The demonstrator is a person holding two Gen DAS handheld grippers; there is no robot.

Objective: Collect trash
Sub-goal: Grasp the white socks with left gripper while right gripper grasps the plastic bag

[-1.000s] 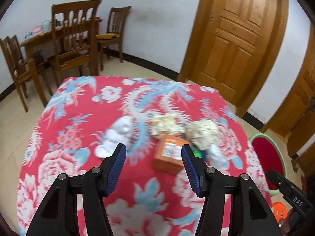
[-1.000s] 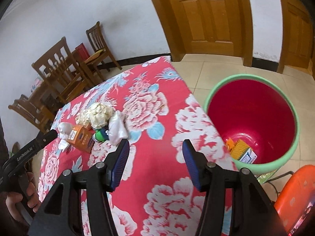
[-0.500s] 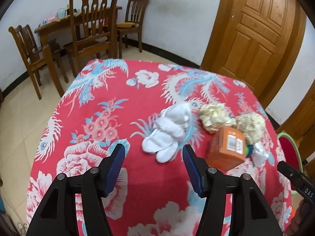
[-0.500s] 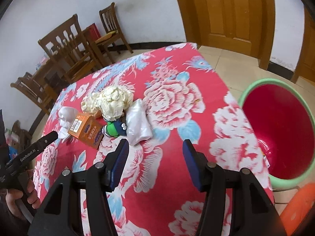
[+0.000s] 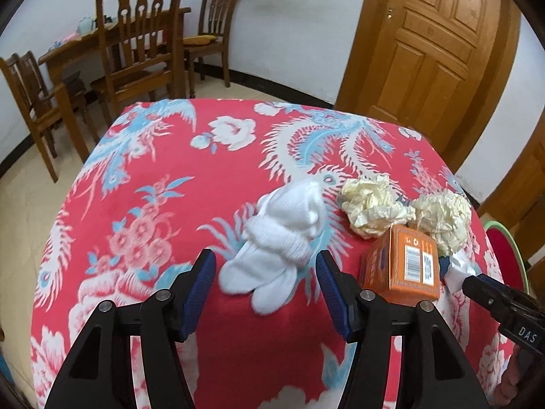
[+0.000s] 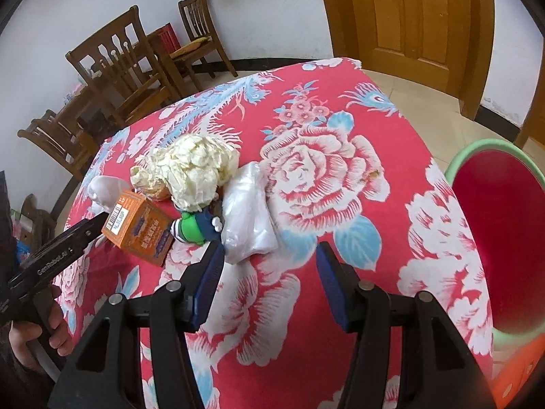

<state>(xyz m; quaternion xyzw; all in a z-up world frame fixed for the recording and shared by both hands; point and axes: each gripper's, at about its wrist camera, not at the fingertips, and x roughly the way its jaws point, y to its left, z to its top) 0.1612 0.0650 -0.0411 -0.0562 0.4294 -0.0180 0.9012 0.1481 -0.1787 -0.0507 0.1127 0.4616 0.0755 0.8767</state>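
Orange box [image 5: 402,266] — red (floral) tablecloth [image 5: 163,204]

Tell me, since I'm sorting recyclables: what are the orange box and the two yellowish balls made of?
The orange box looks like matte printed cardboard: sharp folded edges, barcode label. The yellowish balls seem crumpled paper, holding stiff creases.

Left gripper [image 5: 265,279] now lower and swung across the bench [image 5: 143,204]: white socks [image 5: 276,245], formerly ahead and off to its left, now lying just ahead between its open jaws. Right gripper [image 6: 269,269] turned away from the red bin [image 6: 504,238], now off to its right, with the plastic bag [image 6: 248,218] just ahead.
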